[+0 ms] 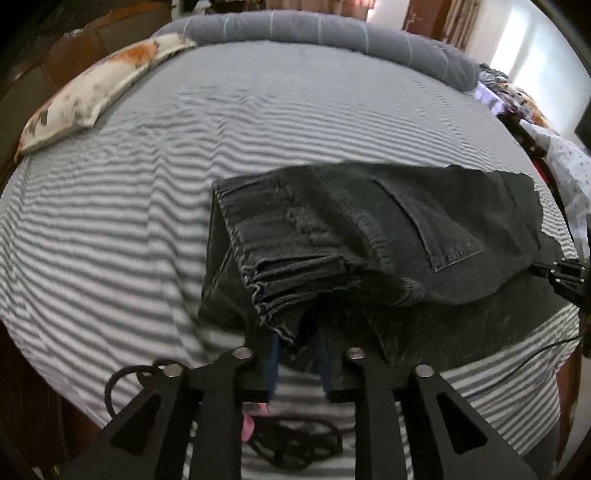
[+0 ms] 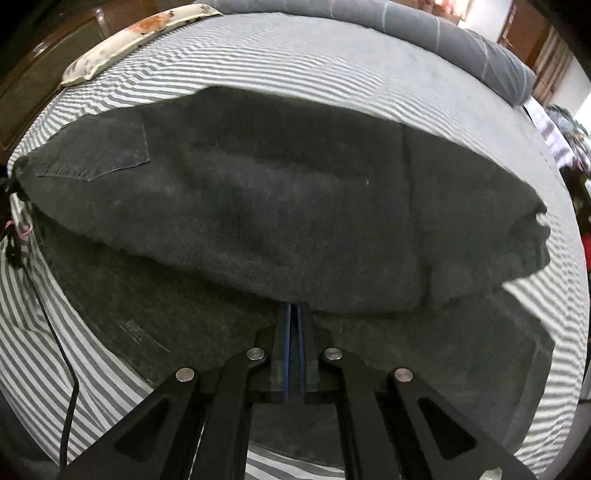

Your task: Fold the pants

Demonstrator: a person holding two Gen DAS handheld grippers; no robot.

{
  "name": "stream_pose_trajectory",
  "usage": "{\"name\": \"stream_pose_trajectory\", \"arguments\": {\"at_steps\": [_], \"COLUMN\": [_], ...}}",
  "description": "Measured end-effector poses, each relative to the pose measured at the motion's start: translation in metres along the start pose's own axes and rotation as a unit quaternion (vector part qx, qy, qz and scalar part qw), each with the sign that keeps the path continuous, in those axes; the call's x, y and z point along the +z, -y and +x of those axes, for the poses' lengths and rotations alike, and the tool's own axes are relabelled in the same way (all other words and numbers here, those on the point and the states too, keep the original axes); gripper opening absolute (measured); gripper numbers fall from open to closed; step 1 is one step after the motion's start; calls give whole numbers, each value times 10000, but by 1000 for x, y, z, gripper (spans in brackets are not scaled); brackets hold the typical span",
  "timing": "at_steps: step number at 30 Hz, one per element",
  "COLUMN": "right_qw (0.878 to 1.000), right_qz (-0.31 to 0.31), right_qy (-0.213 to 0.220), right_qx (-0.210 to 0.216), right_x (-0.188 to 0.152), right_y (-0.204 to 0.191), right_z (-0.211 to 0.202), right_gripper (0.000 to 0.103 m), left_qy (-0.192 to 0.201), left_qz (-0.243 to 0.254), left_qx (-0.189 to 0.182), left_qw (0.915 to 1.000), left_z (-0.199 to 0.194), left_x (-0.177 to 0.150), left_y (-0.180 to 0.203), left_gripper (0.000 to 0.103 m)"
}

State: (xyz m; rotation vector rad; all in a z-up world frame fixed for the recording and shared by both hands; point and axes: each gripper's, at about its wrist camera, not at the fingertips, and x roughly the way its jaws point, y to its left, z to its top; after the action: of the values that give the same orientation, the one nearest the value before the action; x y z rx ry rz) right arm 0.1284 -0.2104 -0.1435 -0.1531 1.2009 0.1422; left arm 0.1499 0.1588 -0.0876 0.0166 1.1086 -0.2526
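Dark grey denim pants [image 1: 369, 236] lie folded over on the striped bed, back pocket [image 1: 439, 229] facing up. My left gripper [image 1: 300, 354] sits at the frayed leg hems [image 1: 280, 295]. Its blue pads stand apart, with the sheet showing between them and the hems draped over their tips. In the right wrist view the pants [image 2: 277, 192] fill the frame. My right gripper [image 2: 294, 328] has its pads nearly together at the edge of the raised upper fold, and the tips are hidden in the cloth. The right gripper [image 1: 565, 273] also shows at the pants' right end.
The grey-and-white striped sheet [image 1: 147, 206] covers the bed. A flowered pillow [image 1: 92, 92] lies at the far left and a grey rolled blanket [image 1: 314, 29] along the far edge. Clothes [image 1: 569, 173] are piled past the right side. A black cable [image 2: 62, 350] trails down the near left.
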Motion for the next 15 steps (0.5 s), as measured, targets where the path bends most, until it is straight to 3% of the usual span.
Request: {"name": "stream_pose_trajectory", "arguments": {"at_steps": [2, 3, 5, 7, 9, 13, 15], "right_qw": [9998, 9995, 9977, 9953, 9925, 9781, 9703], "right_qz": [187, 266, 563, 779, 975, 1613, 1892], "right_qy": [53, 88, 215, 361, 431, 552, 576], "right_qx": [101, 150, 303, 440, 605, 1191, 1393], "right_x": [-6, -8, -15, -24, -33, -46, -49], "right_y": [1, 2, 6, 9, 13, 18, 21], "right_z": [0, -2, -10, -21, -30, -41, -41], "right_gripper": [11, 20, 29, 30, 30, 35, 35], "left_qy": [-92, -133, -171, -153, -129, -145, -161], "left_qz": [-182, -316, -590, -941, -1309, -2259, -2627], "left_qx": [-51, -122, -276, -521, -863, -1920, -2255], "left_qw": [9998, 9993, 9977, 9941, 9875, 9549, 9380], "left_z": [-3, -6, -12, -21, -29, -33, -31], "left_x": [-5, -7, -11, -17, -23, -28, -25], "left_y": [-5, -9, -17, -25, -31, -40, -41], "left_gripper": [25, 27, 35, 47, 50, 54, 55]}}
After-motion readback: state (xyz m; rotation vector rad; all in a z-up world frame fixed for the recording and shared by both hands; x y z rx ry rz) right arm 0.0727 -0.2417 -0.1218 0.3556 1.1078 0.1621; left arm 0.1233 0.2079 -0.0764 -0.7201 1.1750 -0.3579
